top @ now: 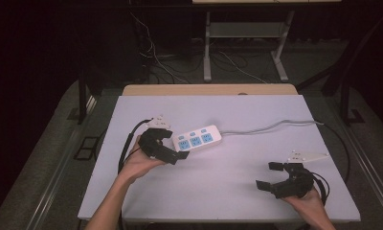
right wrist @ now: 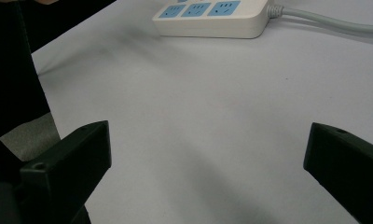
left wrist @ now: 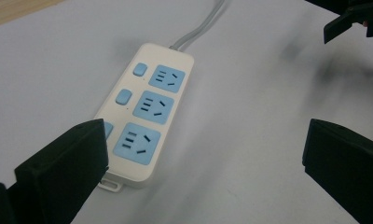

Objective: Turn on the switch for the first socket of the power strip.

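Both forearms reach forward, the left hand-held gripper (top: 176, 146) and right hand-held gripper (top: 269, 175) each with jaws spread wide.

One overhead camera, two close gripper cameras.
The high view looks down on the grey desk (top: 237, 191); both gripper views sit low, sharing the white-and-blue plastic power strip (left wrist: 145, 121).

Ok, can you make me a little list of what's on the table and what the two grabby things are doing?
Table: white top, wooden edge at the far side
Power strip: white, three blue sockets, three blue buttons, nothing plugged in
Cord: grey, runs from the strip toward the table's right side
Left hand-held gripper: open, jaws wide, right next to the strip's near end
Right hand-held gripper: open, holding nothing, well apart from the strip near the table's front right
Likely next: the left one may grab the strip
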The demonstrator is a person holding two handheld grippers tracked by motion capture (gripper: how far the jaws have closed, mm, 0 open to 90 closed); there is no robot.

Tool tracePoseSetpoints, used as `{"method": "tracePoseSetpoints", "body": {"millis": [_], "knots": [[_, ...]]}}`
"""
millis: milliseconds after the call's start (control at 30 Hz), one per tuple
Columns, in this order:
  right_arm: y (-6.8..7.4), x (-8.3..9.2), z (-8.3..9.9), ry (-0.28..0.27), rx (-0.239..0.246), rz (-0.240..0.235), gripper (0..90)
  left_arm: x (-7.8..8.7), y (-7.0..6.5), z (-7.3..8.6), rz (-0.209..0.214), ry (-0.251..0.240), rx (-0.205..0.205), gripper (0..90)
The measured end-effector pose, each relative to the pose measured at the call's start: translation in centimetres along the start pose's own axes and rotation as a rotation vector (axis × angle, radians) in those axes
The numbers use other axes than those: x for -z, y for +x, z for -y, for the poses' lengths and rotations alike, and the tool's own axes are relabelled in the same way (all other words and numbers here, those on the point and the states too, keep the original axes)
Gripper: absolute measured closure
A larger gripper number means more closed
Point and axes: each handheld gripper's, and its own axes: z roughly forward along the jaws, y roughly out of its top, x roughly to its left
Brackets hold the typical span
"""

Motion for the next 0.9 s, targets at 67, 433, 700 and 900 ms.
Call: {"method": "tracePoseSetpoints", "body": {"millis": [67, 433, 700, 900], "knots": [[0.0, 0.0, 0.0, 0.000, 0.000, 0.000, 0.3, -0.1, 0.1, -0.2, 0.000, 0.002, -0.001, 0.0], [0.0, 0.0, 0.0, 0.000, 0.003, 0.007, 0.4, -0.9, 0.9, -2.2, -0.005, 0.036, -0.027, 0.0], [0.0, 0.0, 0.1, 0.004, 0.004, 0.009, 0.4, -1.6, 1.4, -3.6, -0.003, 0.062, -0.054, 0.0], [0.0, 0.0, 0.1, 0.003, 0.004, 0.008, 0.4, -2.0, 1.6, -4.7, -0.006, 0.077, -0.075, 0.0]]}}
